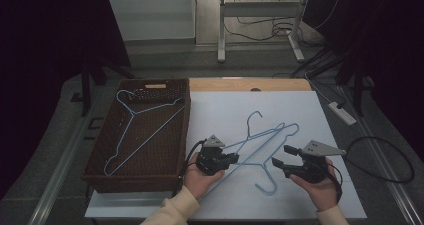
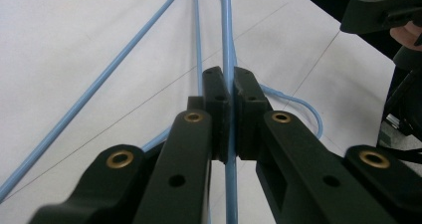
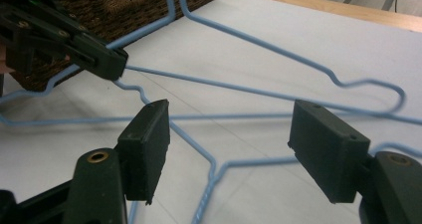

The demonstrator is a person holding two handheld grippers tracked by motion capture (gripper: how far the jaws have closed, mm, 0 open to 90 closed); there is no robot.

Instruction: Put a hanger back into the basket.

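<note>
White tabletop (image 1: pixel 300 110) beside the basket (image 1: pixel 112 177): one hanger (image 1: pixel 150 120) already inside, two remaining. Your left tool (image 1: pixel 232 159) clamps one hanger wire (image 2: pixel 228 35); your right tool (image 1: pixel 282 155) gapes empty.

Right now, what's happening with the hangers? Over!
Left hand-held gripper shut on hanger. Right hand-held gripper open, beside it. Second hanger tangled underneath.

Wicker basket (image 1: pixel 186 120) sits left of centre in the high view, one wire hanger (image 1: pixel 142 130) lying inside it. Right of it, on the white sheet (image 1: pixel 300 110), two more hangers (image 1: pixel 260 145) lie crossed mid-frame. Left gripper (image 1: pixel 234 158) sits on their lower left, right gripper (image 1: pixel 280 155) at their lower right.
</note>
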